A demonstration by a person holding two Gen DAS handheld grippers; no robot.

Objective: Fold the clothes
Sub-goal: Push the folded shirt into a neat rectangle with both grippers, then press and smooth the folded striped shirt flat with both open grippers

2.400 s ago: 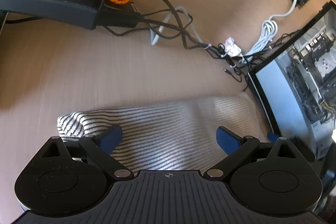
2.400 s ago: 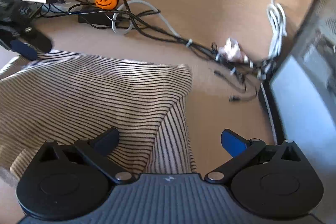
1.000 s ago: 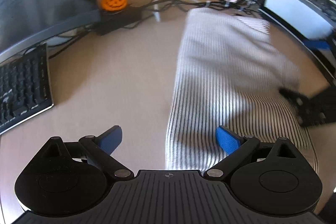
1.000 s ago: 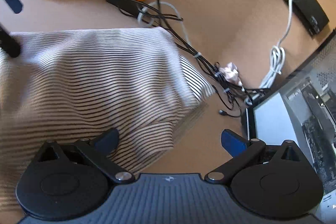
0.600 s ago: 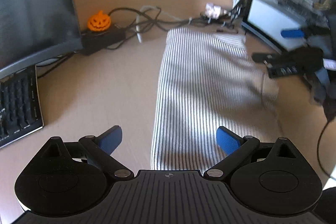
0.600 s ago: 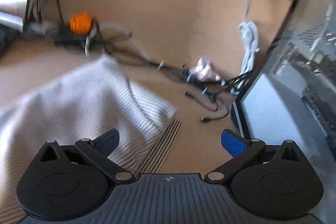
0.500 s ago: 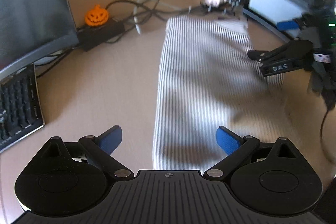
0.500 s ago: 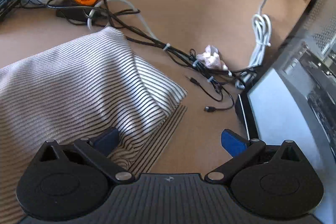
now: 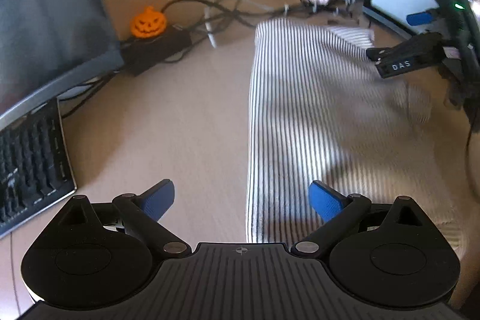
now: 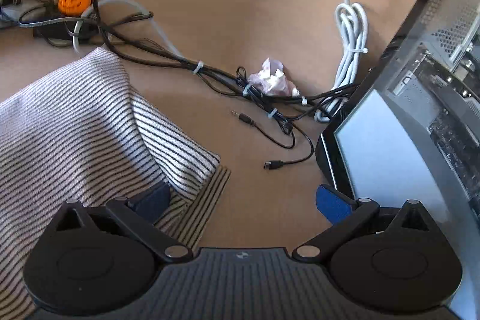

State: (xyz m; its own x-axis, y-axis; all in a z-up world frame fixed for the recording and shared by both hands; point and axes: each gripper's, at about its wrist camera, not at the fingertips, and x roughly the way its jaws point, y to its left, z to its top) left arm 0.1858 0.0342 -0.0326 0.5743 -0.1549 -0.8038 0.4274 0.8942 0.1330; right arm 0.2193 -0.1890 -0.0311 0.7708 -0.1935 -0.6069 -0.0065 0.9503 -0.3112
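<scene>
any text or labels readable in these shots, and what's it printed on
"DAS": white letters on a black finger of the right tool, seen from the left wrist view above the striped garment.
Keyboard key legends: too blurred to read.
Small mark at the centre of each tool body: a symbol, no readable letters.
Nothing else legible.

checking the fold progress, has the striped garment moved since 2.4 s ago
Yes. The striped garment has turned from lying crosswise to running lengthwise, its far end now near the cable bundle.
</scene>
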